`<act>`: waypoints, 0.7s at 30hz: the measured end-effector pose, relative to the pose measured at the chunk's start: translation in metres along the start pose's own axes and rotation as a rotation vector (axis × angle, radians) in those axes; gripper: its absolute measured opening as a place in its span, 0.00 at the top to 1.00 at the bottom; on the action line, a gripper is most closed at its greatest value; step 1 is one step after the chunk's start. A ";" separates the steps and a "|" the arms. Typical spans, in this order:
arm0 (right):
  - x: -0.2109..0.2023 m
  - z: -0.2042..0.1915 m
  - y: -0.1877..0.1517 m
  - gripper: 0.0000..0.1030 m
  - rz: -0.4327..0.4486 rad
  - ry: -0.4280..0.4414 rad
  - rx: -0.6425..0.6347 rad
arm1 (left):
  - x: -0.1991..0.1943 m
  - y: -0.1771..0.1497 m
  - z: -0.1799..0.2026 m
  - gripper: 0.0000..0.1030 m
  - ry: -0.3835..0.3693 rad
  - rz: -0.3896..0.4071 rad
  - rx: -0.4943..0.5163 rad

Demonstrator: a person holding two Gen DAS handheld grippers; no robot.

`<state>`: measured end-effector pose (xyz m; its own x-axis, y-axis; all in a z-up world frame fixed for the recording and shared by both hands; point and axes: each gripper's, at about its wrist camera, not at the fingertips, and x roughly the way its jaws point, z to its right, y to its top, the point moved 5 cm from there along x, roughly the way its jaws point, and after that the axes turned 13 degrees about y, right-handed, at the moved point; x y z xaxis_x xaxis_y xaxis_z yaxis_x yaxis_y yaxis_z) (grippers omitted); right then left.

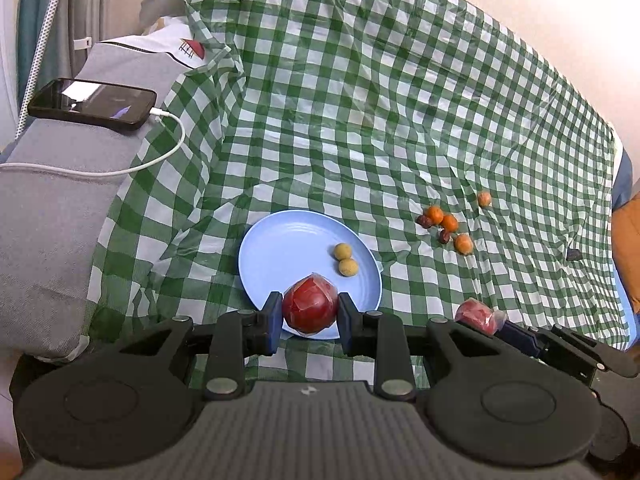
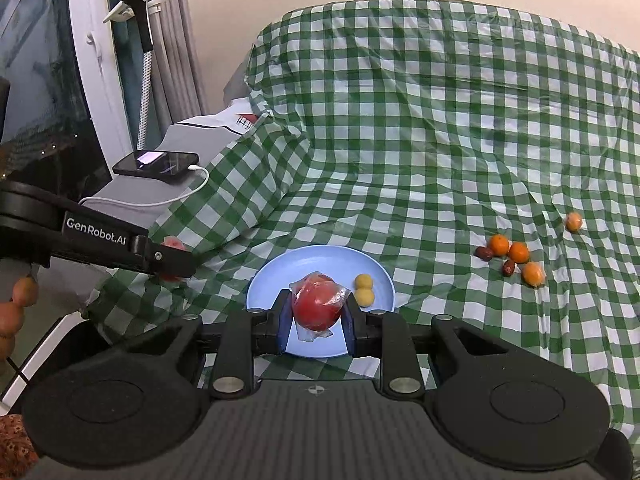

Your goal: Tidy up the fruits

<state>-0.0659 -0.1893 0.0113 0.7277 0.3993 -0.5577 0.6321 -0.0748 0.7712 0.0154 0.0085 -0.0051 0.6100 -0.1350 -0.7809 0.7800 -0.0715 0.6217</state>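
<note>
My left gripper (image 1: pixel 307 312) is shut on a plastic-wrapped red apple (image 1: pixel 310 304), held over the near edge of a light blue plate (image 1: pixel 288 240). Two small yellow fruits (image 1: pixel 345 259) lie on the plate's right side. My right gripper (image 2: pixel 317 312) is shut on a second wrapped red apple (image 2: pixel 318 306), also above the plate (image 2: pixel 316 260) near its front edge. That apple shows in the left wrist view (image 1: pixel 478 316) at the lower right. Several small oranges (image 1: pixel 448 222) and dark red dates (image 1: pixel 425 222) lie on the cloth to the right.
A green-and-white checked cloth (image 1: pixel 380 100) covers the soft surface. A charging phone (image 1: pixel 92 102) with a white cable lies on a grey pillow (image 1: pixel 48 208) at the left. A small dark object (image 1: pixel 574 255) lies at the far right. Curtains and a window frame (image 2: pixel 96 80) stand at the left.
</note>
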 end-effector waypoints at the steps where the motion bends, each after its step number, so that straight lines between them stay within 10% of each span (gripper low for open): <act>1: 0.000 0.000 0.000 0.74 -0.001 0.000 0.001 | 0.000 0.000 0.000 0.70 -0.001 -0.001 -0.003; 21: 0.032 0.026 -0.001 0.74 -0.072 -0.027 0.026 | 0.037 0.023 0.006 0.70 0.007 -0.027 -0.004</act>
<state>-0.0358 -0.2005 -0.0156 0.6869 0.3795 -0.6198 0.6896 -0.0710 0.7207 0.0548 -0.0037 -0.0195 0.5898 -0.1264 -0.7976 0.7966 -0.0706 0.6003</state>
